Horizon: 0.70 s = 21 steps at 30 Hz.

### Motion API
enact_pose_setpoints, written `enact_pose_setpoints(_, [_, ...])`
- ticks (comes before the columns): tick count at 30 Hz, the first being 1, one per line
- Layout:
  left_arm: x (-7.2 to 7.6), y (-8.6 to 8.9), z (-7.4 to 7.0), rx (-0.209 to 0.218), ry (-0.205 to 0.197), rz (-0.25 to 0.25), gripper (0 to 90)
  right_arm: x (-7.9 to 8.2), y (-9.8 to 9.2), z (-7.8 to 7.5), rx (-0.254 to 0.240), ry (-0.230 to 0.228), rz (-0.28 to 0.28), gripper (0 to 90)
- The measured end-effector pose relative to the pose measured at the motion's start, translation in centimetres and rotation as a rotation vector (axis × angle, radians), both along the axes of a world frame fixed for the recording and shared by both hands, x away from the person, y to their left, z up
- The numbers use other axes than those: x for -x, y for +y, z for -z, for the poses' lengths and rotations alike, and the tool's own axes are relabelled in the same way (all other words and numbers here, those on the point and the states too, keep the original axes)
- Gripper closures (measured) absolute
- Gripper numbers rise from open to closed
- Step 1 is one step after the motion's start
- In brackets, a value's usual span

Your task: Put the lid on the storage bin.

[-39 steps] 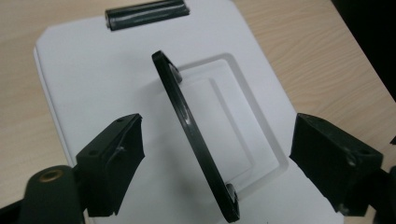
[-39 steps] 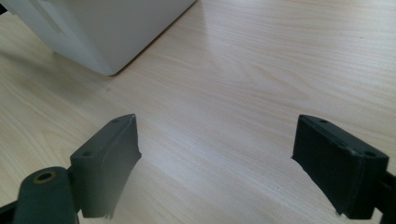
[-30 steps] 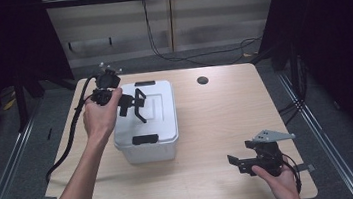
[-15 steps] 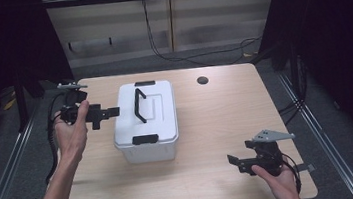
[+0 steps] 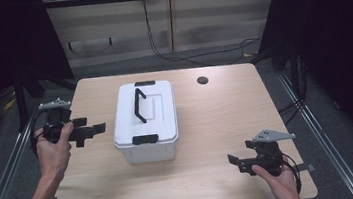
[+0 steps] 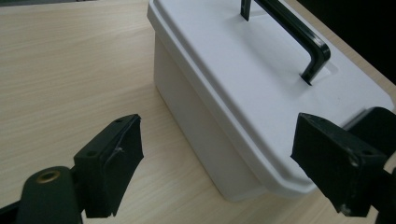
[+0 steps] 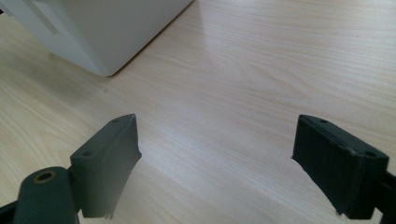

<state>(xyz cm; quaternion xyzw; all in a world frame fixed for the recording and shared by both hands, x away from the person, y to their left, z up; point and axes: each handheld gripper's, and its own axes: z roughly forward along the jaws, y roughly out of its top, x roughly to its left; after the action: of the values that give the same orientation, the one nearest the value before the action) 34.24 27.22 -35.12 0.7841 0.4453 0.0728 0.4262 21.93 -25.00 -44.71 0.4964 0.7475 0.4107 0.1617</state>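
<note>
Left gripper (image 5: 98, 130) had pulled off the white box (image 5: 145, 120) and sat left of it, over the table (image 5: 207, 126), jaws wide and empty, pointing at the box's left side. A second ago it was over the lid at the black handle (image 5: 140, 105); half a second ago it was already clear, further back-left, and then it dropped lower and nearer the front. The box sat mid-table, left of centre, lid on, both black latches (image 5: 145, 139) looking shut. It hadn't shifted across the frames.

In the left gripper view the box (image 6: 261, 107) lay just ahead, near wall between the jaws' line, no contact.

Right gripper (image 5: 236, 164) hadn't moved: front right corner, jaws wide, nothing held, well apart from the box.

My read: handle work was finished or dropped, and the left was lining up on the side or front latch.
</note>
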Motion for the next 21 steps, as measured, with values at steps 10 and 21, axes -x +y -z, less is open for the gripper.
enact_pose_setpoints(10, [3.4,2.1,1.4,0.017,-0.016,0.012,16.1,0.0,0.0,0.0,-0.001,-0.002,0.003,13.8])
enact_pose_setpoints(21, [6.4,4.3,4.1,0.007,-0.015,-0.042,16.1,0.0,0.0,0.0,0.005,-0.001,0.008,13.8])
